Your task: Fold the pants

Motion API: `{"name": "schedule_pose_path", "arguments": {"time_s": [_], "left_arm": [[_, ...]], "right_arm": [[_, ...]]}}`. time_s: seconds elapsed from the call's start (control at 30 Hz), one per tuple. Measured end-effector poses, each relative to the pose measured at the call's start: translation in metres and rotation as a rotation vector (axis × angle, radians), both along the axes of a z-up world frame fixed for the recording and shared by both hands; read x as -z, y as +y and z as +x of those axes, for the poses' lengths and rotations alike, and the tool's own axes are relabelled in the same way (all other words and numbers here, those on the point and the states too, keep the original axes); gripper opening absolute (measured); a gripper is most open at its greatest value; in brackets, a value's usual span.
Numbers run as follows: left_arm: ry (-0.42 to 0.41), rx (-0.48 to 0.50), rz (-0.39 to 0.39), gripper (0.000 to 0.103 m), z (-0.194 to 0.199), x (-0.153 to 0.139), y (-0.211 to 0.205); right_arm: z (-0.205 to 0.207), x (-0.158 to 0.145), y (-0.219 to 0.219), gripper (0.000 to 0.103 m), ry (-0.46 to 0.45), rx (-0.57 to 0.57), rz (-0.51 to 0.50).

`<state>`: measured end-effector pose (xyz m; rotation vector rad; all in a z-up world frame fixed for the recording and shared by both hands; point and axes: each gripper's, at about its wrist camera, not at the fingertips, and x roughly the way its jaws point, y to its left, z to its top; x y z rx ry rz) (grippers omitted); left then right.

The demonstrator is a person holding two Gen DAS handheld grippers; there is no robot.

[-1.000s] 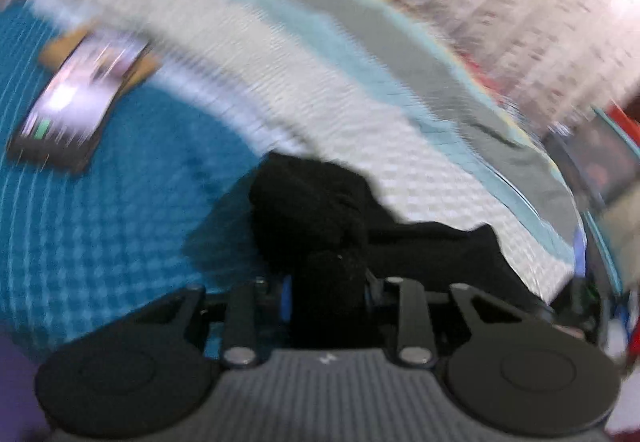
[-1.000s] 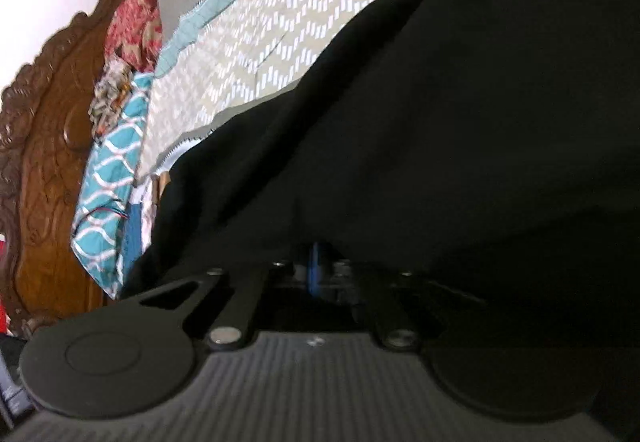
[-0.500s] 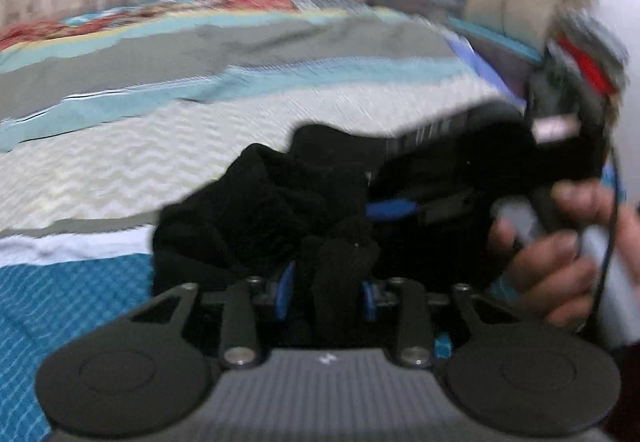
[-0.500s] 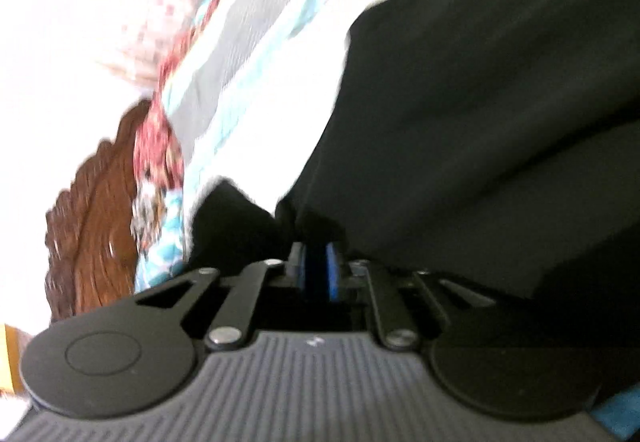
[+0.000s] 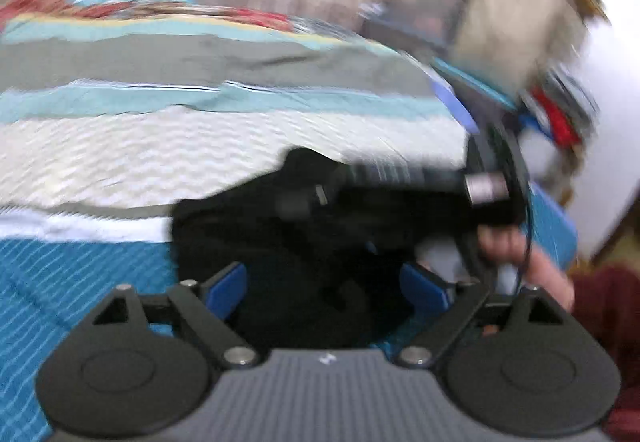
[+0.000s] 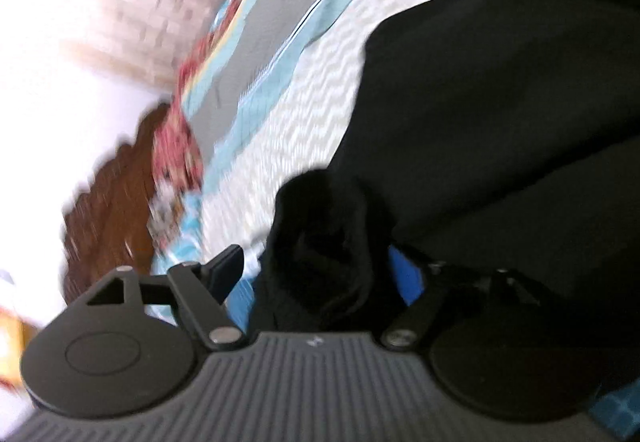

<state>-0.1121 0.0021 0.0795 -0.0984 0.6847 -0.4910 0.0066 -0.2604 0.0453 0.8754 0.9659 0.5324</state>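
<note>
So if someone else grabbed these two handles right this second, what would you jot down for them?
Left gripper: open, jaws spread wide, black pants bunched between them but not pinched.
Right gripper: open too, a wad of the pants sitting loose between its fingers.
The pants lie in a dark heap on the striped bedspread, near the bed's edge; pictures are blurred, so the exact layout is unclear.
Done: nothing that reads as a neat fold yet.
Left: spread the pants flat, then fold them.
</note>
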Motion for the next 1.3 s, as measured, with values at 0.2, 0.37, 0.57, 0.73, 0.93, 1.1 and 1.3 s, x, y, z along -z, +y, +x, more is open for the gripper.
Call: {"name": "schedule_pose_path", "arguments": {"time_s": [0.2,0.37,0.57,0.73,0.93,1.1,1.3], "left_arm": [[0.07,-0.207,-0.071,0.078,0.015,0.001,0.046],[0.065,-0.229,-0.096,0.077,0.032,0.0,0.042],[0.07,-0.155,-0.048,0.068,0.058,0.009,-0.008],[0.106,-0.068,0.015,0.046,0.065,0.021,-0.043],[0.167,-0.07,0.122,0.042,0.062,0.04,-0.062],[0.17,-0.054,0.295,0.042,0.057,0.056,-0.082],[0.168,-0.05,0.338,0.044,0.057,0.057,-0.087]], "right_arm": [[-0.009,-0.014,0.043,0.025,-0.141,-0.139,-0.259],[-0.018,-0.046,0.01,0.024,-0.315,-0.018,-0.283],[-0.004,-0.02,-0.021,0.044,-0.16,0.118,-0.455],[-0.016,-0.032,-0.039,0.054,-0.208,0.172,-0.439],[-0.037,-0.043,-0.05,0.033,-0.344,0.21,-0.42],[-0.029,-0.032,-0.037,0.023,-0.357,0.101,-0.401],[-0.008,0.011,-0.037,0.021,-0.205,0.075,-0.471]]}}
